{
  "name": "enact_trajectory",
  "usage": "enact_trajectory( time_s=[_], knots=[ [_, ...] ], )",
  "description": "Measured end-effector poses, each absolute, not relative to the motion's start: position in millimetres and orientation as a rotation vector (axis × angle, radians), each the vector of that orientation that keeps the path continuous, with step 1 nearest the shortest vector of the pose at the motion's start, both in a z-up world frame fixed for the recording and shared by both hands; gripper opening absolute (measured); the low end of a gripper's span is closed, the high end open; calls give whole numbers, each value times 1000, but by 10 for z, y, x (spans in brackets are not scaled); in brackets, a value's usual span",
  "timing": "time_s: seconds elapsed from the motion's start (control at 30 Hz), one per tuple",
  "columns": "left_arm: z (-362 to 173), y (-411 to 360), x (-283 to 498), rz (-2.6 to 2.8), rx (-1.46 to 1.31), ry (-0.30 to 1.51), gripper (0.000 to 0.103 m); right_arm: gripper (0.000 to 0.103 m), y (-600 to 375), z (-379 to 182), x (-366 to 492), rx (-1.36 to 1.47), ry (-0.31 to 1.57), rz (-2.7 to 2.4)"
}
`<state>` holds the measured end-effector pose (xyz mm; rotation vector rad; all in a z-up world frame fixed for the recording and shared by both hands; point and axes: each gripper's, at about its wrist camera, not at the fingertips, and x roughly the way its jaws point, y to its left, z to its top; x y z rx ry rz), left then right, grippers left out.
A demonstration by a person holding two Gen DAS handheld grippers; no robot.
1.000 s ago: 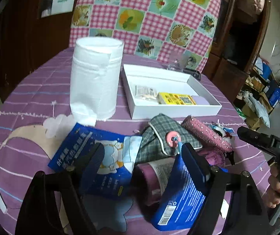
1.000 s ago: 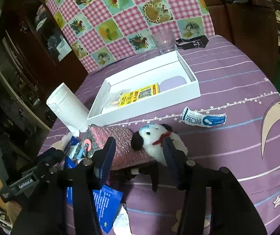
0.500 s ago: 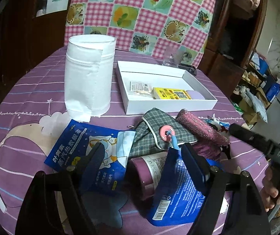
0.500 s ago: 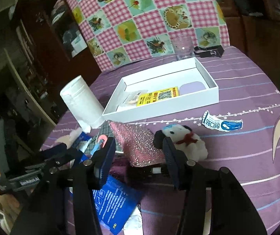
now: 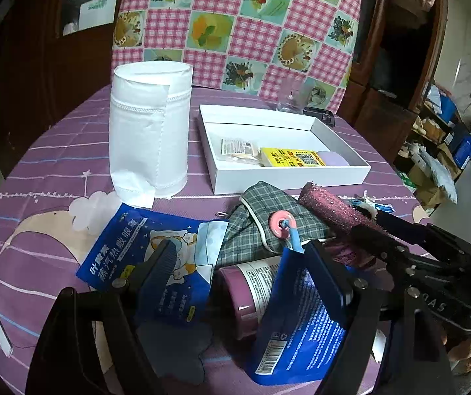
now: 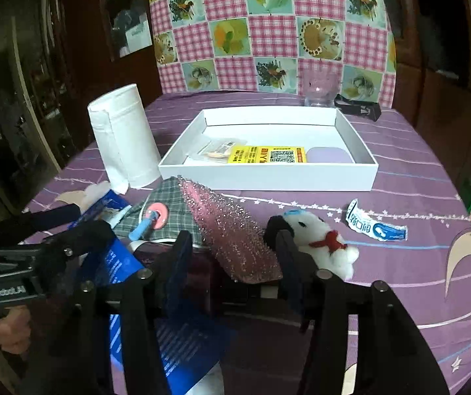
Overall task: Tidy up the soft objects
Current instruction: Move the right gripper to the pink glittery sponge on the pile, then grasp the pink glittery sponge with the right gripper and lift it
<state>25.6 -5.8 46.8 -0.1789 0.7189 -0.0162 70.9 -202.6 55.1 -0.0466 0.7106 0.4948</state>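
Inside one white box (image 6: pixel 268 177) three items are counted; left gripper (image 5: pixel 238 263) gapes empty, right gripper (image 6: pixel 232 256) is opening around one glittery pink pouch (image 6: pixel 229 230), unpressed.

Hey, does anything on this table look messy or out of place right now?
Yes. In front of the white box, a checked cloth, a glittery pink pouch, blue packets and a purple jar lie heaped over one another. A crumpled wrapper lies alone to the right, beside a toppled plush toy.

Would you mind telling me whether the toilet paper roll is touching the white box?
Apart. The left wrist view shows a strip of purple tablecloth between the toilet paper roll and the white box.
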Motion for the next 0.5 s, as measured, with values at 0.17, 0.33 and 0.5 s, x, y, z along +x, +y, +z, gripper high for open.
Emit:
enact_trajectory(
  time_s=[0.17, 0.33, 0.5],
  knots=[
    [470, -36, 256, -15, -189, 717, 81, 56, -1966, 522, 810, -48, 745, 489],
    [465, -22, 264, -15, -198, 721, 81, 56, -1989, 446, 924, 35, 800, 493],
    [463, -18, 267, -14, -197, 722, 81, 56, -1979, 418, 892, 36, 785, 491]
  ],
)
